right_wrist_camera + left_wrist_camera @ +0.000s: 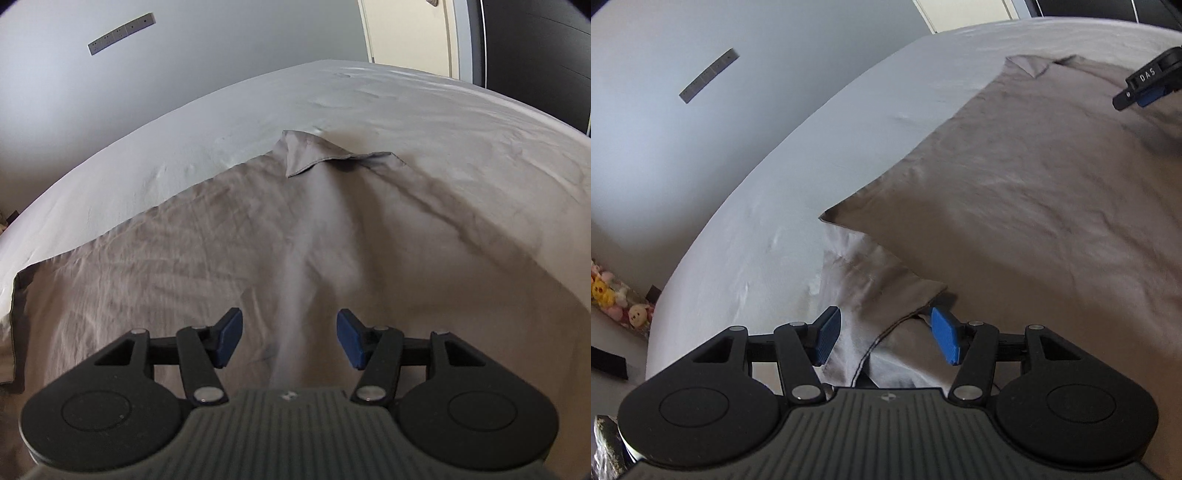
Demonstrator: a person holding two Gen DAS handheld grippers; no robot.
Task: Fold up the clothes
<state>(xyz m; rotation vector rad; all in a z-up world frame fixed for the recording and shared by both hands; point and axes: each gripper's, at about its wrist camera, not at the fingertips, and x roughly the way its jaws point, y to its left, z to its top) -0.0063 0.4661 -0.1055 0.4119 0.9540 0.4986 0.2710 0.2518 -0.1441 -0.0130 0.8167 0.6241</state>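
Observation:
A taupe shirt [1015, 192] lies spread over the pale bed sheet [798, 177], with a folded layer and a stitched hem near my left gripper [886, 338]. That gripper is open just above the hem, and its blue pads [827, 334] touch no cloth. My right gripper [1145, 86] shows at the upper right of the left wrist view. In its own view the right gripper [290, 339] is open over the shirt [221, 258], where a soft ridge runs up to the folded collar [317, 155]. Nothing is held between its fingers.
The sheet [424, 107] curves off at the far and left bed edges. A grey strip [709, 75] is on the wall behind. Plush toys [613, 299] lie on the floor at the left. A cream door [406, 33] and a dark panel [535, 48] stand at the far right.

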